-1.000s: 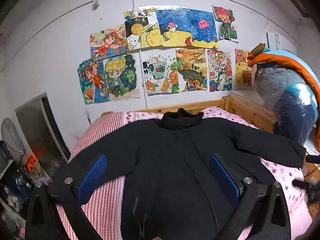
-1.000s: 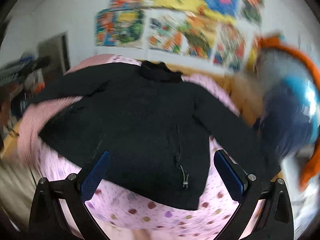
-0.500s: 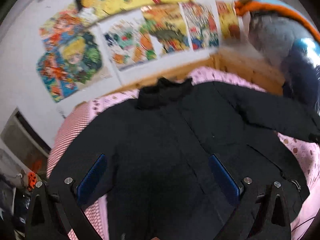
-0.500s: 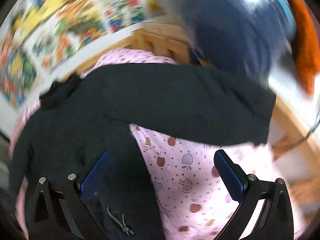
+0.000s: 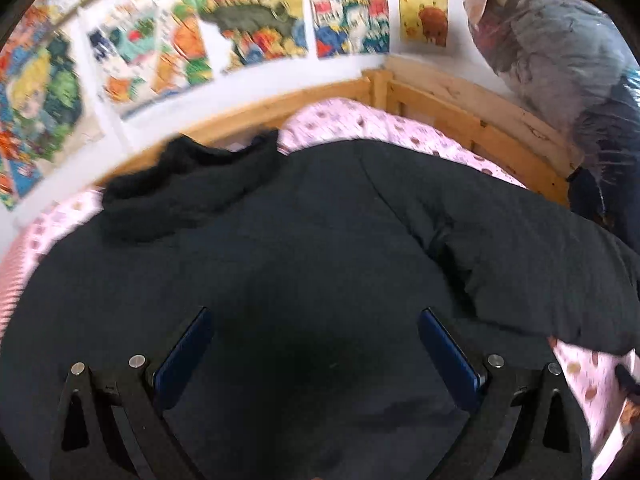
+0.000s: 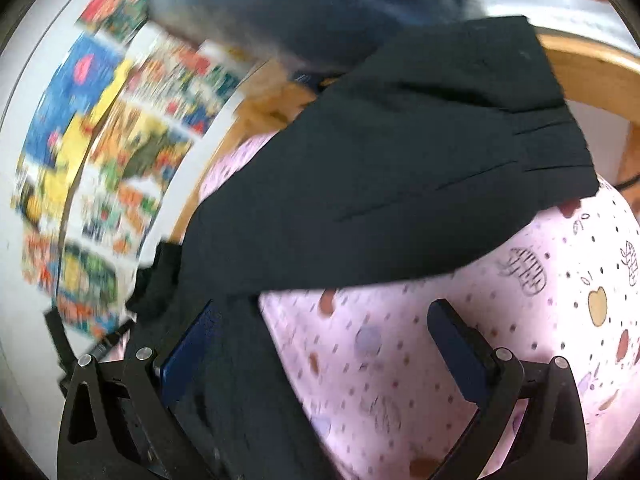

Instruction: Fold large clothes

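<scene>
Black jacket [image 5: 320,260] lies spread flat on the bed, collar [image 5: 192,188] toward the wall, one sleeve [image 6: 400,168] stretched out across the pink spotted sheet [image 6: 520,320] to the bed's wooden edge. My left claw [image 5: 316,356] hangs over the jacket's chest, spread wide, gripping nothing. My right claw [image 6: 320,344] is wide apart too and empty, its left finger [image 6: 192,348] against the jacket's side, the other over bare sheet below the sleeve. Wooden bed frame [image 5: 460,112] behind, bright drawings [image 5: 240,16] on the wall, bagged bedding [image 5: 560,60] stacked at the corner.
</scene>
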Available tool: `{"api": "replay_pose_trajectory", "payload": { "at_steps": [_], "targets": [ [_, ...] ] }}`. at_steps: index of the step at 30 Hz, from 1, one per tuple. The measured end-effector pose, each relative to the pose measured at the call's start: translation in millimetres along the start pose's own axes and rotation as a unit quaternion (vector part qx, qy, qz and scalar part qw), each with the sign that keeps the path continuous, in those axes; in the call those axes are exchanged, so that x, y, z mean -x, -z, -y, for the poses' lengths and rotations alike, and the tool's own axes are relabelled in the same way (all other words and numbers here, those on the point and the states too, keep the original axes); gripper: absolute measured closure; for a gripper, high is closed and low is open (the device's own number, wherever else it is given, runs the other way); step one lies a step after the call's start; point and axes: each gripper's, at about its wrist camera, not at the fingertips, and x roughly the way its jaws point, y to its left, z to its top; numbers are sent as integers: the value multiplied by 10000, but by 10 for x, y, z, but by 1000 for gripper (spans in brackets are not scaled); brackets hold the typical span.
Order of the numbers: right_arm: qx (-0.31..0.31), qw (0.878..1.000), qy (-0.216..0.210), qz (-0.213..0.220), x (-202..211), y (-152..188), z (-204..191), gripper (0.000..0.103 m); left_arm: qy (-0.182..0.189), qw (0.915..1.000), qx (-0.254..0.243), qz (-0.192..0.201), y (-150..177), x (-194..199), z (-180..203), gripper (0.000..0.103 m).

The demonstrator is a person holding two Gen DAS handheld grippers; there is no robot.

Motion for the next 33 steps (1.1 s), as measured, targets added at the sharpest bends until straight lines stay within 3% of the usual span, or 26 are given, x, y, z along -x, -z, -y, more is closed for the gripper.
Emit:
{"api": "replay_pose_trajectory", "payload": {
  "at_steps": [4,6,8,11,15,20,24,27,33],
  "targets": [
    [-493,9984,150,220,-83,-55,73,35,217,9997,56,-128,-106,-433,216,0],
    [-610,9975,138,315,-82,-107,137,46,234,9996,63,-164,-153,-623,313,0],
    [-645,9969,207,401,-110,-165,158,64,234,9993,96,-261,-173,-827,401,0],
    [-539,9969,242,525,-126,-255,135,79,110,9984,112,-548,-124,-1111,479,0],
    [-115,9966,256,772,-20,-333,42,92,116,9973,177,-700,-52,-1226,462,0],
    [1021,9848,258,1381,209,-394,-470,97,80,9985,312,-440,-77,-838,250,0],
    [2294,9508,-9,2081,406,-335,-1243,97,82,9987,505,-58,-76,-272,-156,0],
    [3148,9184,-374,2367,438,-191,-1863,97,-212,9979,560,244,-45,261,-518,0],
    [4327,8670,-1371,2056,288,328,-2996,97,-932,9888,915,716,246,1318,-1379,0]
  ]
}}
